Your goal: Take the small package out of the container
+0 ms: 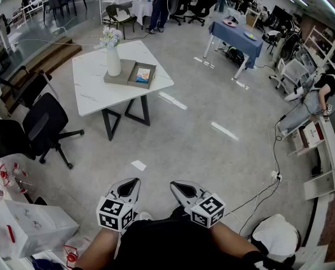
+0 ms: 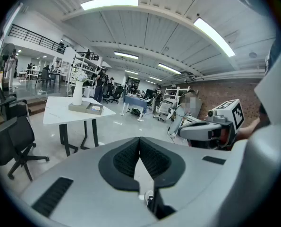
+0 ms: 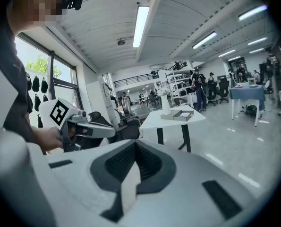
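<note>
Far ahead in the head view stands a white table (image 1: pixel 94 86). On it a shallow brown tray-like container (image 1: pixel 150 76) holds a small blue and white package (image 1: pixel 143 75), next to a white vase of flowers (image 1: pixel 113 61). Both grippers are held low near my body, far from the table. The left gripper (image 1: pixel 132 182) and the right gripper (image 1: pixel 177 185) are shut with nothing between their pads. In the left gripper view the container (image 2: pixel 94 109) appears small on the table (image 2: pixel 60 113). The right gripper view also shows the container (image 3: pixel 183 114).
Black office chairs (image 1: pixel 43 125) stand left of the table. A clear plastic box (image 1: pixel 32 224) sits at my lower left. A blue-covered table (image 1: pixel 237 35) is far back right. Cables (image 1: pixel 268 190) and white shelves (image 1: pixel 325 162) line the right side. Grey floor lies between me and the table.
</note>
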Demonstrator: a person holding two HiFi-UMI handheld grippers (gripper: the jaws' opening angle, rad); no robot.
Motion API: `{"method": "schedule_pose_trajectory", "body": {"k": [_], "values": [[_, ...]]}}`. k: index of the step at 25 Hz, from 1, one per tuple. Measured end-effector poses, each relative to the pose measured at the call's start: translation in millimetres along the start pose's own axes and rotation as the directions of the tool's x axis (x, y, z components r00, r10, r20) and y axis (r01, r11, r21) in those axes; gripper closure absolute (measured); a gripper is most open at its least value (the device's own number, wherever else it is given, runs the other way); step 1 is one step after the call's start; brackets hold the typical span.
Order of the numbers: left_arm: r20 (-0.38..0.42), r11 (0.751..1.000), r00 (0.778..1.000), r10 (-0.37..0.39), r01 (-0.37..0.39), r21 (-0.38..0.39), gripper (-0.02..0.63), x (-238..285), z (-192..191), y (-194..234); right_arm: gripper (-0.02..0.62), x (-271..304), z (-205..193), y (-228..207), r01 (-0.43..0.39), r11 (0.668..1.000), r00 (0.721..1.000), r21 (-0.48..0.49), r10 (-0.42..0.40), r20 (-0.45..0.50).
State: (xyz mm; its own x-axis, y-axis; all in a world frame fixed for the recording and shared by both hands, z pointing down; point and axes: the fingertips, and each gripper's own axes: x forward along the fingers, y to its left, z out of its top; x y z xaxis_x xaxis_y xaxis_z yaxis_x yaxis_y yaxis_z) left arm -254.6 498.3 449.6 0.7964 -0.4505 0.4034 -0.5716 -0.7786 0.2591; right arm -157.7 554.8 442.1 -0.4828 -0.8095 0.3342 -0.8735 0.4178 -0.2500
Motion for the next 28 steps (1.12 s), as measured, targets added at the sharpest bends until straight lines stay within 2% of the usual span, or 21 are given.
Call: {"method": "schedule_pose_trajectory", "body": {"k": [9,17,21,25,28], "values": [[0.003,1.0,1.0,-0.003,0.003,0.004,0.603,-1.5,-2.3,2.5,0.598,3.1,-0.6,4.3,-0.006,1.0,1.0,-0.008,0.006,-0.016],[-0.039,0.999,0.999,-0.003,0.001,-0.049,0.603,18.2,-10.6,12.5,0.597,14.4,2.4,-3.2,-0.038,0.999,0.999,0.016,0.038,-0.016],[-0.066,0.996,0.998,0.006,-0.012,-0.093,0.603,38.9,-10.8,27.3,0.597,32.6,0.9,-29.2,-0.024,0.999,0.999,0.03,0.025,-0.034],[-0.088,0.996,0.996,0.029,-0.036,-0.076,0.603,64.4,7.9,47.4,0.597,57.0,16.2,-68.6,-0.016,0.997,0.999,0.073,0.019,-0.041],[-0.085,0.997,0.995,0.051,-0.055,-0.05,0.603,89.5,38.2,66.4,0.597,77.3,44.9,-103.7,-0.014,0.997,1.0,0.081,0.015,-0.011]]}}
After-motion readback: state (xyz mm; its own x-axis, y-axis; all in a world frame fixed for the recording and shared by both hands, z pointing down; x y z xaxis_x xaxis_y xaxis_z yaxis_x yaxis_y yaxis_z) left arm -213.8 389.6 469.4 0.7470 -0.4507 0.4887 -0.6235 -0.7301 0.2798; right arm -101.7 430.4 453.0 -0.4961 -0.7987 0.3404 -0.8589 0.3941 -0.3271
